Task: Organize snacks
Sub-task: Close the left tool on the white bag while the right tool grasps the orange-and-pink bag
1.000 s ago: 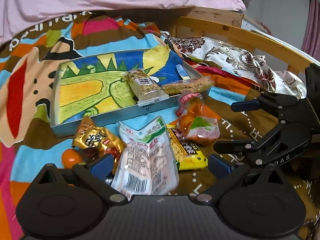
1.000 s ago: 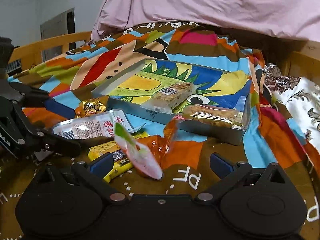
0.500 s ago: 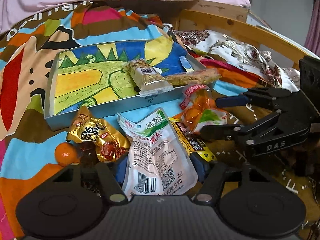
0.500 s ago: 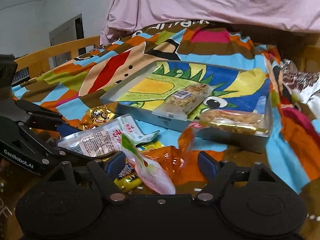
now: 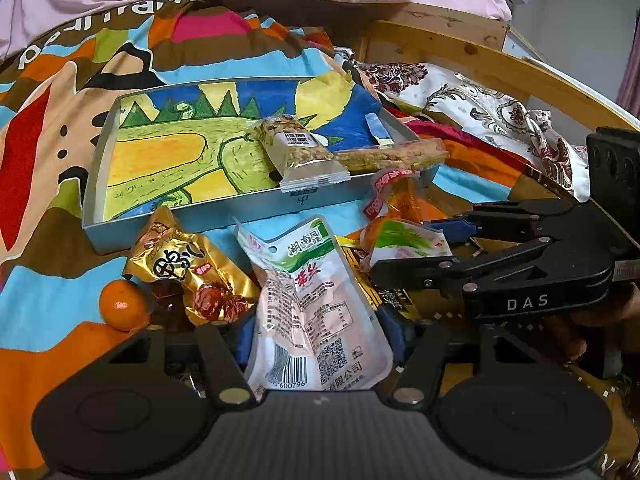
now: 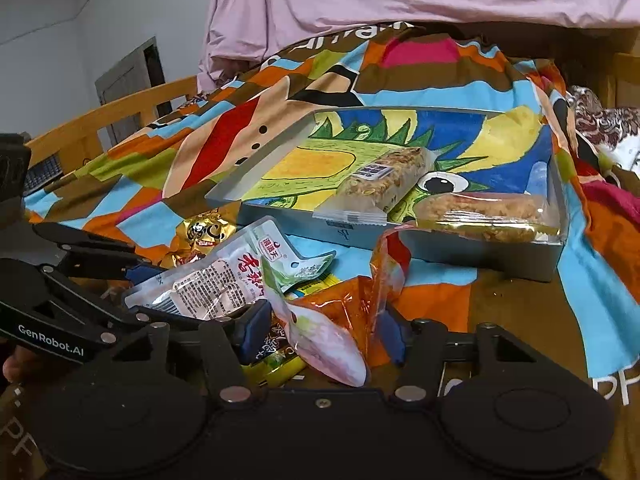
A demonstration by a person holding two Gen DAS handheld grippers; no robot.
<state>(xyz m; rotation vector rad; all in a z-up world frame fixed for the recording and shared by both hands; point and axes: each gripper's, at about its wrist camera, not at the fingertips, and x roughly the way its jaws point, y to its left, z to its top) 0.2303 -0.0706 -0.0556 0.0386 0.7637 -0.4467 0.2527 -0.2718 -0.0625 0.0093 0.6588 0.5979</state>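
On the colourful blanket lies a white and pink snack pouch (image 5: 316, 312) (image 6: 216, 284). My left gripper (image 5: 320, 332) (image 6: 144, 292) is closing on it, and its blue pads (image 5: 244, 340) press the pouch's two side edges. An orange wrapper with a green and pink packet (image 6: 328, 336) (image 5: 404, 240) stands between the fingers of my right gripper (image 6: 322, 332) (image 5: 402, 248). Those jaws are closing, with the pads (image 6: 256, 324) close beside the packet but not clearly pressing it. A grey tray (image 5: 200, 220) (image 6: 280, 224) with a dinosaur drawing holds a granola bar (image 5: 296, 148) (image 6: 380, 176) and a second bar (image 5: 392, 156) (image 6: 480, 216).
A gold foil packet (image 5: 184, 264) (image 6: 204, 232) and a small orange fruit (image 5: 120, 304) lie left of the pouch. A yellow packet (image 5: 368, 280) (image 6: 280, 368) sits under the two gripped snacks. A wooden bed rail (image 5: 520, 76) and patterned cloth (image 5: 480, 104) border the right.
Both pairs of jaws have narrowed from wide open around their snacks. The left gripper has closed in on the white pouch, and the right gripper has slid in around the orange and green packet.
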